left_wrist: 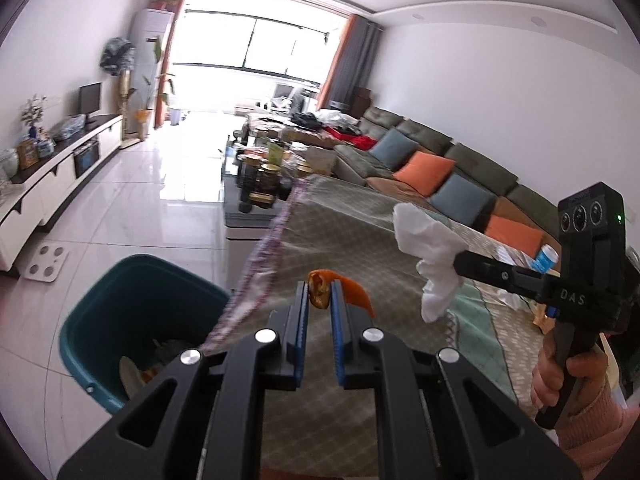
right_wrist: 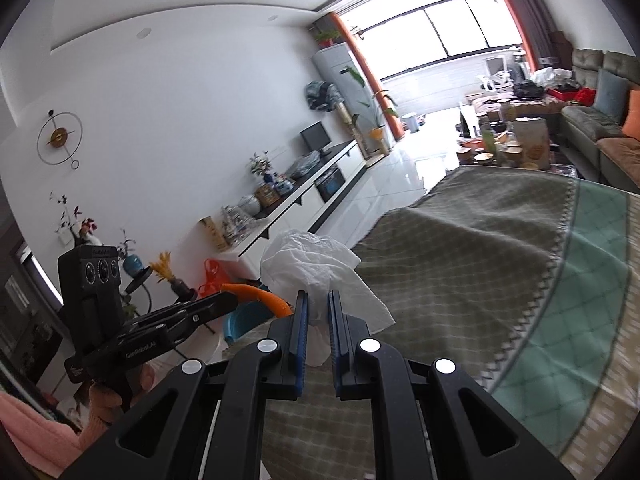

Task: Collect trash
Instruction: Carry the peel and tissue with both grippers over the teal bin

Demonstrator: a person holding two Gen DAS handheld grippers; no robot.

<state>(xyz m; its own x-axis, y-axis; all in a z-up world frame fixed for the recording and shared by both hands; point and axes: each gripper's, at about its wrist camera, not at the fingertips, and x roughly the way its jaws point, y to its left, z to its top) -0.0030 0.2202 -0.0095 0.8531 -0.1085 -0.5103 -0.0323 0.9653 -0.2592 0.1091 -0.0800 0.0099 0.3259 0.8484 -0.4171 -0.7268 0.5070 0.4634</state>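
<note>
I can read "DAS" in pale letters on the black body of the right gripper (left_wrist: 456,267), seen from my left wrist camera. From my right wrist camera, "GenRobot.AI" stands in white on the side of the left gripper (right_wrist: 236,300). Nothing else around the room is legible to me.

The teal trash bin (left_wrist: 132,320), below-left of the left gripper (left_wrist: 319,294), has its near side hidden behind that gripper's body; its contents are too indistinct to name. The right-wrist view shows only a sliver of it (right_wrist: 244,322).
</note>
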